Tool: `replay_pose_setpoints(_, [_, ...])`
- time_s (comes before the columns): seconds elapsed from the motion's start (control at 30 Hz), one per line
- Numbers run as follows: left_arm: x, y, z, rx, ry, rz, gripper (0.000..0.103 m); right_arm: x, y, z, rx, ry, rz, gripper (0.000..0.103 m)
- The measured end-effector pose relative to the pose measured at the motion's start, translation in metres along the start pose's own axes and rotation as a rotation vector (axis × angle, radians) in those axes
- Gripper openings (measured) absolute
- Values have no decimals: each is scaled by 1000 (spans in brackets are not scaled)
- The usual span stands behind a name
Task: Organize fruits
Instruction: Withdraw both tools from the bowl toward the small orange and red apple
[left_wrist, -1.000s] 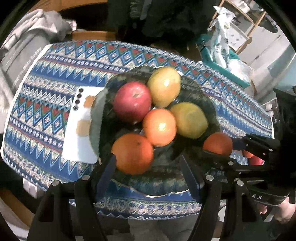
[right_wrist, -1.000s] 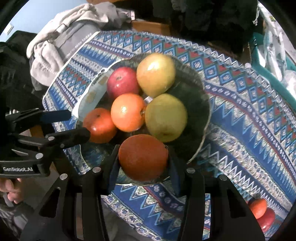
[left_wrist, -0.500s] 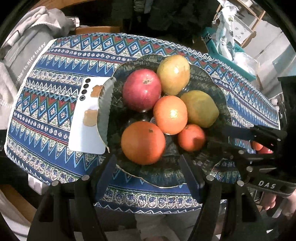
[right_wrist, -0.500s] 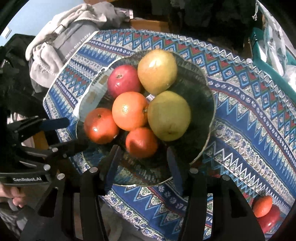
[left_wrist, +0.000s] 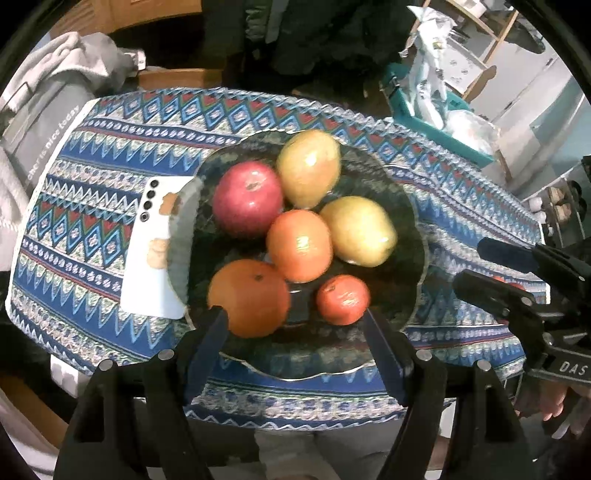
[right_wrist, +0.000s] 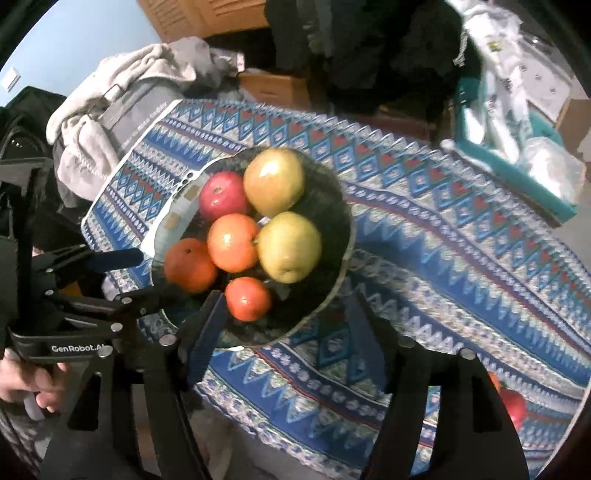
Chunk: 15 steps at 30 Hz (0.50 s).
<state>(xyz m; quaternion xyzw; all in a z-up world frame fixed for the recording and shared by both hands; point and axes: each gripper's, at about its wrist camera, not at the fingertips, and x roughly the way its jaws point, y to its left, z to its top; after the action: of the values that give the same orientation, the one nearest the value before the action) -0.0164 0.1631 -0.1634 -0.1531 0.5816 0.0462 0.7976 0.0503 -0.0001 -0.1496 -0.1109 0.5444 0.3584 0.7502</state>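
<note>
A dark glass bowl (left_wrist: 391, 192) (right_wrist: 328, 206) on the patterned tablecloth holds a red apple (left_wrist: 247, 199), two yellow pears, two oranges and a small tangerine (left_wrist: 342, 299) (right_wrist: 247, 299). My left gripper (left_wrist: 295, 325) hovers over the bowl's near side with its jaws opening; the big orange (left_wrist: 249, 297) lies in the bowl below its left finger, unpressed. My right gripper (right_wrist: 286, 317) hangs above the bowl's near rim, jaws opening, with the tangerine lying free just beyond its left fingertip. Each gripper shows in the other's view, the right gripper (left_wrist: 471, 263) and the left gripper (right_wrist: 159, 273).
A white phone (left_wrist: 147, 258) lies partly under the bowl's left rim. Two red fruits (right_wrist: 513, 402) rest on the cloth at the right end of the table. Grey clothing (right_wrist: 110, 110) is piled beyond the left end, and a teal bin (left_wrist: 424, 110) with bags stands behind.
The right gripper let go of the small tangerine, which now lies in the bowl, then opened wider and rose back from it. The left gripper drew back slightly.
</note>
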Motion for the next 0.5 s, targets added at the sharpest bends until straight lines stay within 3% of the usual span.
replay_pose_setpoints(0.17, [-4,-26,1,49,-11,-25,78,-23,-16,-8,4,-32,-62,78])
replay_pose_setpoints(0.5, [-11,-84,0,159,-23,-67,80,-63,-73,-36,91,-67,-117,79])
